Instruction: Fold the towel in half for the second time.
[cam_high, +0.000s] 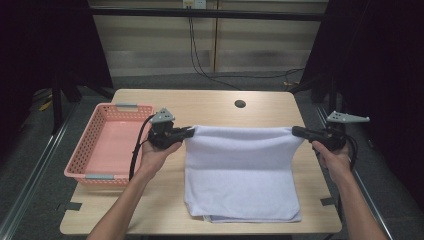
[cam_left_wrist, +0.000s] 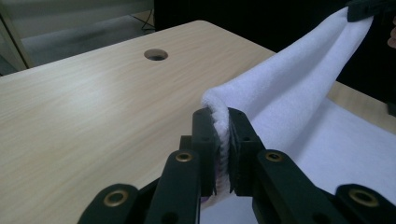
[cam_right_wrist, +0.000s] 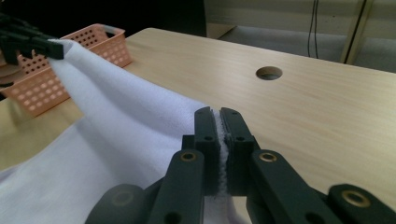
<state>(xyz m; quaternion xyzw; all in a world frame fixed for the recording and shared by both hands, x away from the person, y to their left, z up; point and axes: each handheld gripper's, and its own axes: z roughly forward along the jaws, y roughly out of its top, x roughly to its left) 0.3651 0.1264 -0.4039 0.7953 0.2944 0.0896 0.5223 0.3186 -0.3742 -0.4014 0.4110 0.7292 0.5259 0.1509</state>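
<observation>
A white towel (cam_high: 242, 172) lies on the wooden table (cam_high: 210, 102), its far edge lifted and stretched between both grippers while its near part rests folded on the tabletop. My left gripper (cam_high: 189, 132) is shut on the towel's far left corner (cam_left_wrist: 219, 116); the cloth is pinched between the black jaws. My right gripper (cam_high: 296, 131) is shut on the far right corner (cam_right_wrist: 217, 122) in the same way. In the left gripper view the towel (cam_left_wrist: 299, 93) rises toward the other gripper (cam_left_wrist: 369, 8). In the right gripper view the towel (cam_right_wrist: 116, 121) slopes toward the left gripper (cam_right_wrist: 51, 46).
A pink perforated basket (cam_high: 90, 145) stands empty at the table's left side, also in the right gripper view (cam_right_wrist: 93, 42). A round cable hole (cam_high: 240, 104) sits near the table's far edge. Dark floor and frame posts surround the table.
</observation>
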